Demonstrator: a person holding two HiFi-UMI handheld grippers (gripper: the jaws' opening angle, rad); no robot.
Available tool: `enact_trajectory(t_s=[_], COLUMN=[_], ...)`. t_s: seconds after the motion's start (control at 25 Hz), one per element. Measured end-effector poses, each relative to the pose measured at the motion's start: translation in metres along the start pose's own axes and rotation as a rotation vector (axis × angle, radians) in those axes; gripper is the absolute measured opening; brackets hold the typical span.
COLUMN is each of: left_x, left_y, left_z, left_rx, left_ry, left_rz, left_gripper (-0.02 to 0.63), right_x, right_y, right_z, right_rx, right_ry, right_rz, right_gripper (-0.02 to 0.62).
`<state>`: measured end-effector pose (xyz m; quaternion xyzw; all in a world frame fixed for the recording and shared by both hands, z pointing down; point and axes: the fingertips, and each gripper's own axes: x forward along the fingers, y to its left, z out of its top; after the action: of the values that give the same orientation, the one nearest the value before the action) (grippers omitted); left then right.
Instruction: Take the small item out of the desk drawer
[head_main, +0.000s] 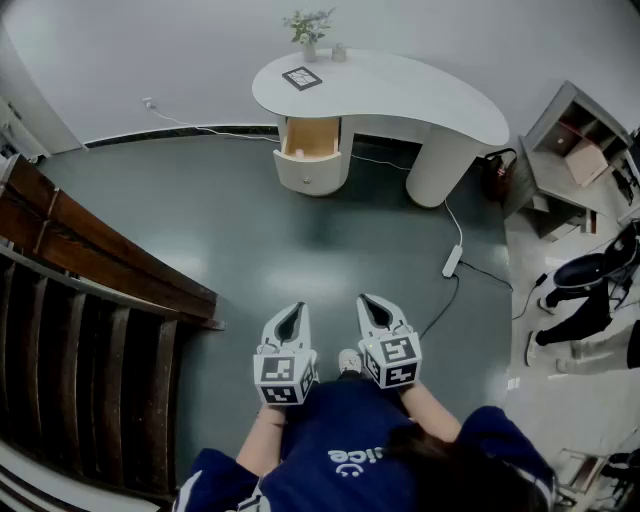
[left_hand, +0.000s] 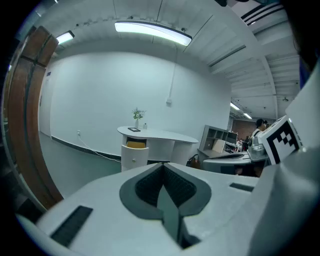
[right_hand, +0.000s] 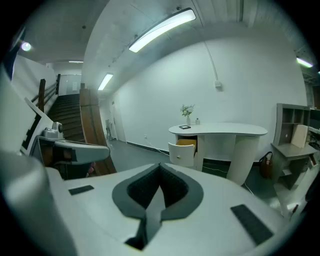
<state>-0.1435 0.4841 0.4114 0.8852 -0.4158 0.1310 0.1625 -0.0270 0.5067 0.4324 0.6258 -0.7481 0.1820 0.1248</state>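
Far off across the grey floor (head_main: 250, 240), the drawer (head_main: 308, 150) stands pulled out of the white curved desk (head_main: 440, 150), at its left pedestal, and its pale wood inside shows. The small item cannot be made out from here; nothing distinct shows in the open drawer in any view. On the surface above the drawer lies a dark-framed square card (head_main: 302, 78), and behind that, near the wall, stand a vase with a green sprig (head_main: 308, 28) and a small bottle (head_main: 339, 52). A white cable runs from under the desk to a power strip (head_main: 452, 262) on the floor. To the right of the desk stands a grey shelf unit (head_main: 570, 140); to the left, a dark wooden stair rail (head_main: 110, 260). Well apart from the desk, close to the person's blue top (head_main: 350, 450), the left gripper (head_main: 298, 308) and the right gripper (head_main: 365, 302) are held side by side, both pointing toward the desk. Each one's jaws are pressed together with nothing between them.
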Motion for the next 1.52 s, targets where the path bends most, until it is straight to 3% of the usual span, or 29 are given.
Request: enact_trajectory(t_s=[0.48, 0.68, 0.88, 1.24, 1.52], left_x=[0.024, 0.032, 0.042, 0.095, 0.140], left_y=[-0.033, -0.060, -0.071, -0.035, 0.005], left_z=[0.000, -0.001, -0.012, 0.001, 0.041], left_rx=[0.017, -0.048, -0.072, -0.038, -0.009], left_ry=[-0.013, -0.054, -0.043, -0.021, -0.095], left_rz=[0.055, -0.038, -0.055, -0.067, -0.080], left_gripper=[0.005, 0.005, 0.005, 0.005, 0.005], right_x=[-0.005, -0.006, -0.003, 0.042, 0.096], right_y=[-0.039, -0.065, -0.075, -0.092, -0.101], right_z=[-0.007, -0.012, -0.025, -0.017, 0.003], right_rx=[-0.012, 0.013, 0.026, 0.031, 0.062], right_ry=[0.013, 0.013, 0.038, 0.081, 0.117], right_rz=[0.059, 0.073, 0.079, 0.049, 0.042], right_gripper=[0.007, 0.008, 0.008, 0.008, 0.008])
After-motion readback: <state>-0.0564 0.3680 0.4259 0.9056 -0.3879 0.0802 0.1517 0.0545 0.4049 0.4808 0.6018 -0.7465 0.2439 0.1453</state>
